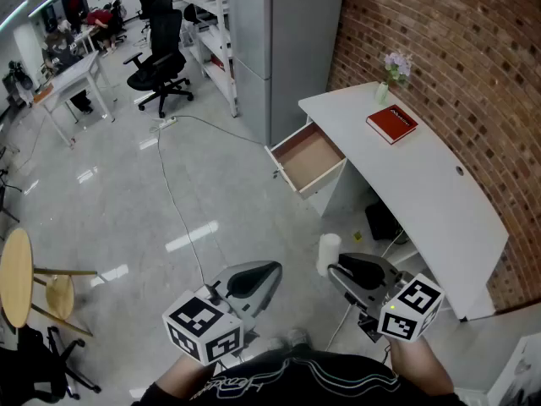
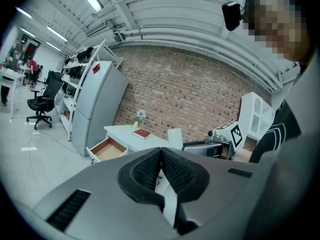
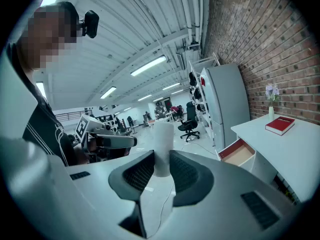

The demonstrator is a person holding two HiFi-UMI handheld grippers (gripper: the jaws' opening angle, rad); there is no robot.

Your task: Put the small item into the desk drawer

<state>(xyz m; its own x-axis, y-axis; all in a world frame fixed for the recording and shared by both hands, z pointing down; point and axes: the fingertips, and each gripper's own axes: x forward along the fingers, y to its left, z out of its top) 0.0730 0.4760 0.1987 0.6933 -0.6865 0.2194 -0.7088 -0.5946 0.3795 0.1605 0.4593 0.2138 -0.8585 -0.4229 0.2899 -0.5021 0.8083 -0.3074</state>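
Observation:
My right gripper (image 1: 332, 268) is shut on a small white cylinder (image 1: 328, 252), which stands up between its jaws. In the right gripper view the cylinder (image 3: 162, 143) fills the gap of the gripper (image 3: 161, 168). The open desk drawer (image 1: 308, 156), brown inside and empty, juts from the white desk (image 1: 423, 180) well ahead of both grippers. My left gripper (image 1: 272, 269) hangs beside the right one over the floor. Its jaws are shut with nothing between them (image 2: 161, 158). The left gripper view shows the cylinder (image 2: 175, 138) and the drawer (image 2: 107, 149) too.
A red book (image 1: 391, 123) and a small vase of flowers (image 1: 394, 73) sit on the desk by the brick wall. A grey cabinet (image 1: 283, 41) stands left of the drawer. A cable (image 1: 173, 201) runs over the floor; a wooden stool (image 1: 21, 277) is at the left.

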